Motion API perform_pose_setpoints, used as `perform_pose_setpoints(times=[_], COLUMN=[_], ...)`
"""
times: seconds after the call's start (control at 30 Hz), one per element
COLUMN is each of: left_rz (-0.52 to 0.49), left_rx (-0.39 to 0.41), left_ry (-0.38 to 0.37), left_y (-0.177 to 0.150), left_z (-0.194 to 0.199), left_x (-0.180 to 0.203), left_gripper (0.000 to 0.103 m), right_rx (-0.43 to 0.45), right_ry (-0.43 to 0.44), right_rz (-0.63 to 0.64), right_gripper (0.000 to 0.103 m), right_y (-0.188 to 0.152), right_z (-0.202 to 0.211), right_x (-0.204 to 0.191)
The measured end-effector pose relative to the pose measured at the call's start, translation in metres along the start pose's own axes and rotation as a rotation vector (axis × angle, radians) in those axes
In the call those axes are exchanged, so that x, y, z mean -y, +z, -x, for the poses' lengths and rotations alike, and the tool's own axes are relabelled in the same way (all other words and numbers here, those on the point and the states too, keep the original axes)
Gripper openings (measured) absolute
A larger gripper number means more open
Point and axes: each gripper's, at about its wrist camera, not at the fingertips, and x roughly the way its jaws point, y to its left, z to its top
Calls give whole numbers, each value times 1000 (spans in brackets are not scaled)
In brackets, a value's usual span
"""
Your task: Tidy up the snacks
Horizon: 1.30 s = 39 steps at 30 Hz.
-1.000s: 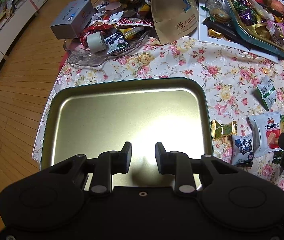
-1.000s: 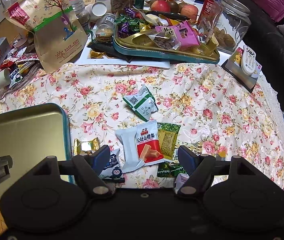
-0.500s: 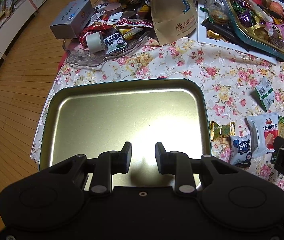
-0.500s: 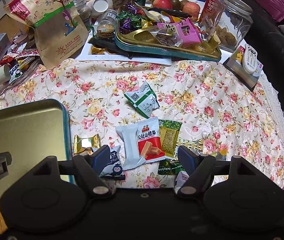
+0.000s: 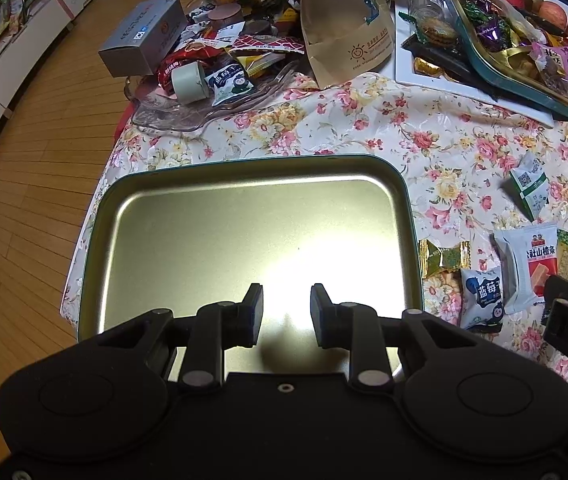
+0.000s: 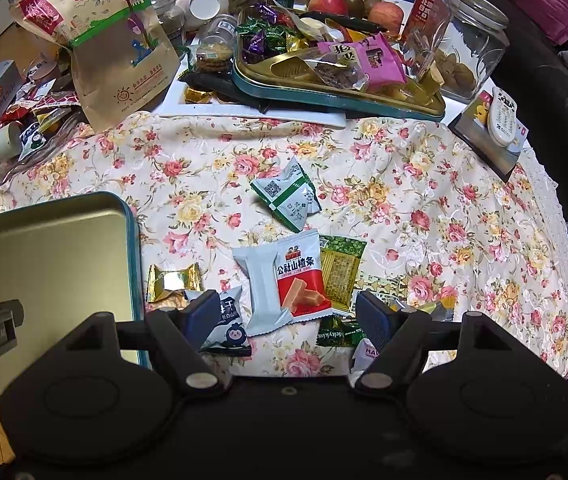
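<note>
Below right tool point(image 6: 287, 312), red-white snack pkt point(image 6: 284, 280), jaws apart, untouched

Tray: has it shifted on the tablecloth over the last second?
No. In the left wrist view the tray keeps the same small gap to the gold candy lying beside its right rim.

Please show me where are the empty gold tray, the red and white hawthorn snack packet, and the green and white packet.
gold tray point(image 5: 244, 236), left wrist view, bare floor.
hawthorn snack packet point(image 6: 284, 280), right wrist view, centre.
green and white packet point(image 6: 287, 196), right wrist view, front face.
</note>
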Motion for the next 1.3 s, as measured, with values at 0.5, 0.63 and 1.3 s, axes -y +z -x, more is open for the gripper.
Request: perform_pose_setpoints(times=[0.5, 0.63, 1.3], left_rz=[-5, -18, -101], left_rx=[-14, -16, -84], left_ry=[-19, -33, -144], left_y=[1, 1, 12], left_z=[0, 2, 4], left_x=[2, 7, 75], left_gripper=[36, 36, 36], right_rx=[-47, -69, -177], right_ry=[16, 21, -28], right_rz=[-10, -19, -426], right_gripper=[77, 77, 77], right_y=[2, 2, 10], right_z=[-6, -11, -55], right_x=[-1, 4, 155])
